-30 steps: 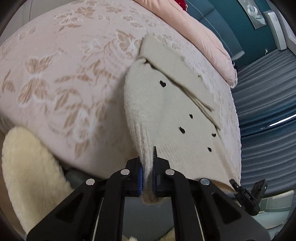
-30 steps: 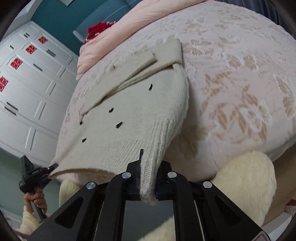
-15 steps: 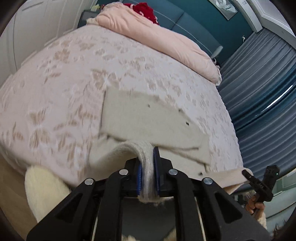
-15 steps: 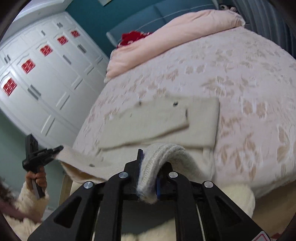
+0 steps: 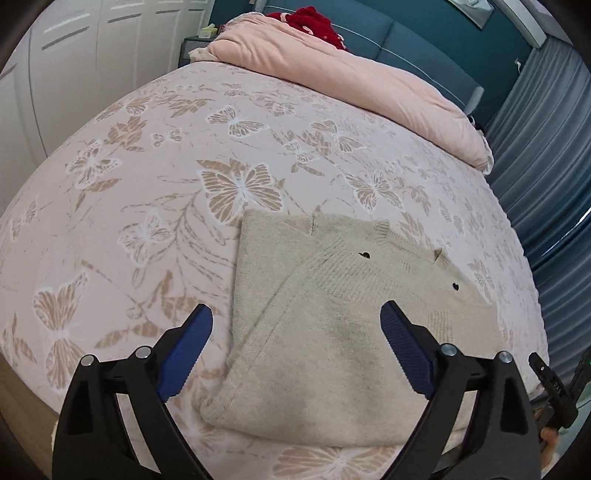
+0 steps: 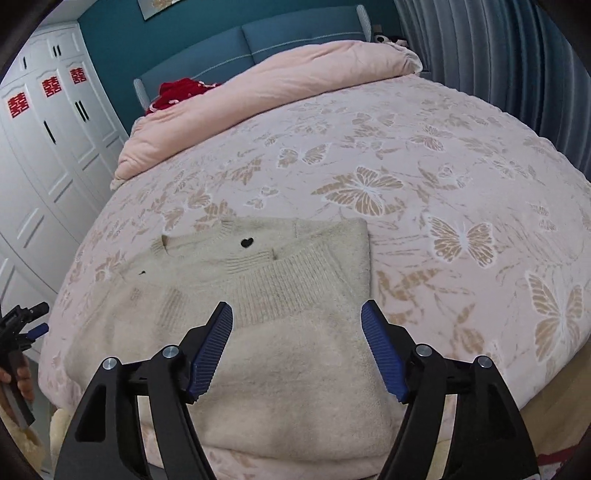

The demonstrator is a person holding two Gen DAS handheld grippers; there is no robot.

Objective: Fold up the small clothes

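Note:
A cream knitted sweater [image 5: 332, 332] with small black hearts lies folded on the bed near its front edge; it also shows in the right wrist view [image 6: 288, 339]. Its ribbed hem is laid over the upper part. My left gripper [image 5: 295, 314] is open and empty, hovering over the sweater's left side. My right gripper [image 6: 297, 310] is open and empty, over the sweater's right side. The right gripper [image 5: 554, 384] shows at the left view's lower right, and the left gripper [image 6: 22, 321] at the right view's left edge.
The bed has a pink butterfly-pattern cover [image 5: 184, 184]. A rolled pink duvet [image 5: 351, 81] and a red garment [image 5: 314, 22] lie at the headboard. White wardrobes [image 6: 44, 155] stand on one side and grey curtains [image 6: 498, 55] on the other. A cream fluffy rug [image 6: 55, 424] lies below the bed edge.
Both grippers lifted the sweater's hem, carried it forward over the upper part, then opened and let it go. The sweater now lies folded in half.

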